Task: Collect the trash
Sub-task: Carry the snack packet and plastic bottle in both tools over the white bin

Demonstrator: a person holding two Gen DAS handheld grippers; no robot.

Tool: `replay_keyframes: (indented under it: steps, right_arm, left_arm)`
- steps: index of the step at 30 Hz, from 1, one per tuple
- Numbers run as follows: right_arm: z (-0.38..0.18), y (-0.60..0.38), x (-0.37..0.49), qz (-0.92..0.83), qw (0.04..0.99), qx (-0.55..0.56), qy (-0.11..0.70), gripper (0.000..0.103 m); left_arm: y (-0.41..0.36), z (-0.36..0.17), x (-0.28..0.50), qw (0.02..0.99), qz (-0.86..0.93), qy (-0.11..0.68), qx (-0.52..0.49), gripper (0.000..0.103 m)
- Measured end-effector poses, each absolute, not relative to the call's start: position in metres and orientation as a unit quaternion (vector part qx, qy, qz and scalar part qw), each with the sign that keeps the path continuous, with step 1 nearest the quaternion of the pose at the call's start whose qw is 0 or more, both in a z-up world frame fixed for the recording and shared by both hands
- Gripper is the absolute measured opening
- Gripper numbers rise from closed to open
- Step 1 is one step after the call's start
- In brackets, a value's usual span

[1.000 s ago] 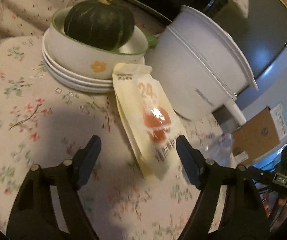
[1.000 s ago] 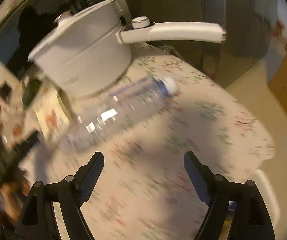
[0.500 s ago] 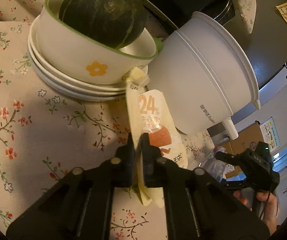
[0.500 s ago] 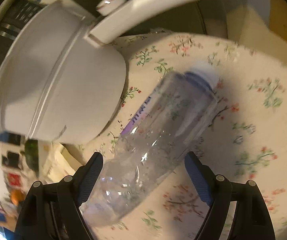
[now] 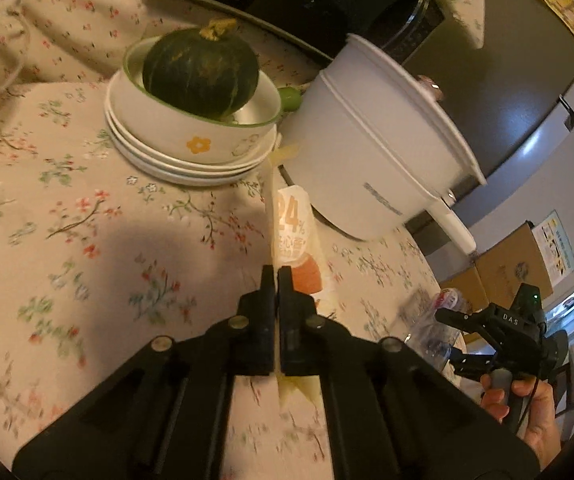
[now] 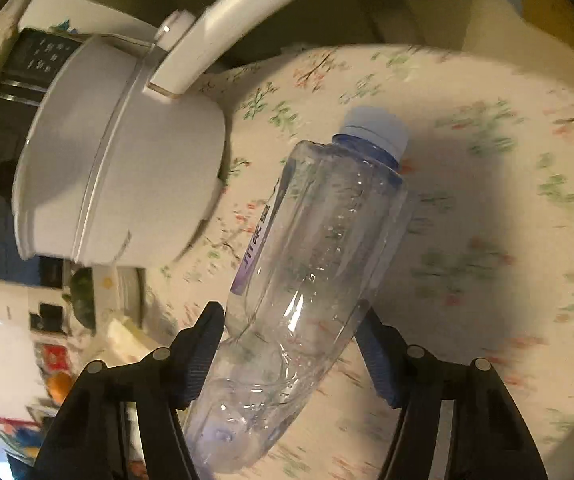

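Right now both hands are busy. Nearest the left camera, the left gripper [image 5: 275,276] has its jaws clenched on the snack wrapper [image 5: 293,236], pinching it edge-on so it stands off the floral tabletop [image 5: 67,216]. On the other side, the right gripper [image 6: 293,344] is closing its jaws around the lower body of the clear plastic bottle [image 6: 311,264], which lies between them on the cloth; whether the pads press yet is hard to say. So one piece looks secured and one nearly so, and no bin shows in either view. Farther back stand the white pot [image 5: 371,152] and the bowl [image 5: 191,136] holding a dark squash [image 5: 201,70]. The wrapper's lower end is hidden behind the jaws, and the right view's left margin is a blur.
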State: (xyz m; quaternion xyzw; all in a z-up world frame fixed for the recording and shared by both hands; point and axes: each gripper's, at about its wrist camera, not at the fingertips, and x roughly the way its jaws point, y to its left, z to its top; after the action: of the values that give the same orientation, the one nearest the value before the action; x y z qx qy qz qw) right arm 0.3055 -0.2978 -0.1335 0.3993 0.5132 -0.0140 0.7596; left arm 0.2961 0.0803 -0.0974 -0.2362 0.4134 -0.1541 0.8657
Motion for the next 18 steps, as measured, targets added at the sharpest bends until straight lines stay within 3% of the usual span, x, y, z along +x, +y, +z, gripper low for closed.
replay_keyframes:
  steps: [18]
  right_arm:
    - [-0.063,-0.351,0.172,-0.002,0.807,0.339,0.483,0.067]
  left_arm:
    - [0.050,-0.032,0.172,0.879,-0.171,0.406,-0.184,0.001]
